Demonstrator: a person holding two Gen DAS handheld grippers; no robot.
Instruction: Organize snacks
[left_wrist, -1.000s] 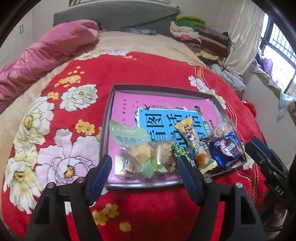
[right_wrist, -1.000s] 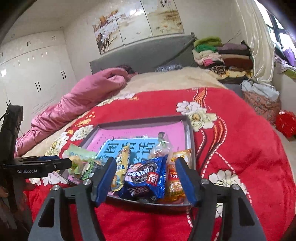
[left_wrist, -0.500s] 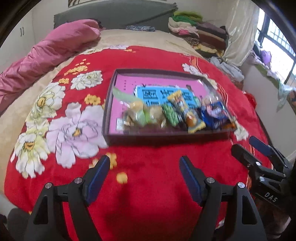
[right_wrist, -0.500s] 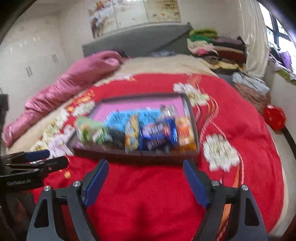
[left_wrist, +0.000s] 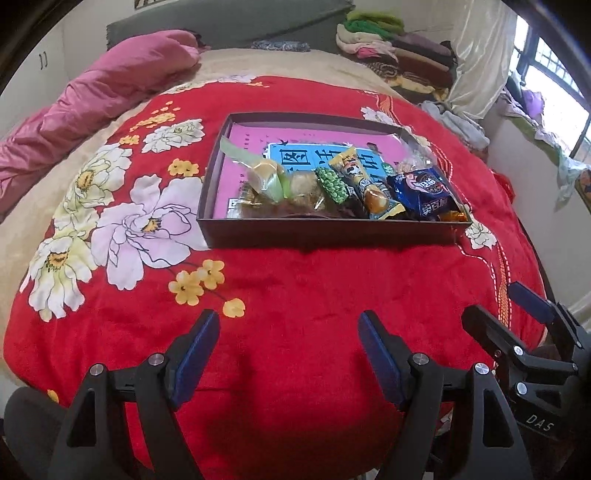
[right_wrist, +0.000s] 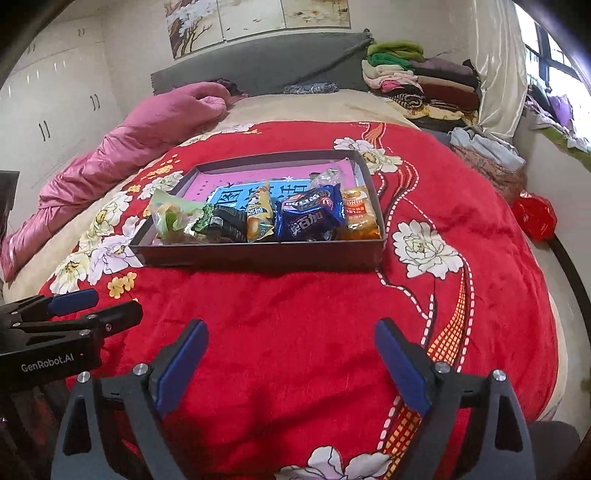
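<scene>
Now, snacks (left_wrist: 369, 188) in tray (left_wrist: 332, 232), well ahead of both empty, wide-open jaws.

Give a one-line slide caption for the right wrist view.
Open right gripper hovers over red floral blanket, short of the dark shallow box of snack packets.

A bed under a red floral blanket (left_wrist: 295, 280) carries a dark snack-filled tray (left_wrist: 325, 232) and a pink quilt (left_wrist: 110, 96).

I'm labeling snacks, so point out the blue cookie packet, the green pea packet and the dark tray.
blue cookie packet (right_wrist: 308, 216): right wrist view, front face of the wrapper.
green pea packet (left_wrist: 332, 184): left wrist view, middle of the wrapper.
dark tray (right_wrist: 258, 254): right wrist view, near outer wall.
</scene>
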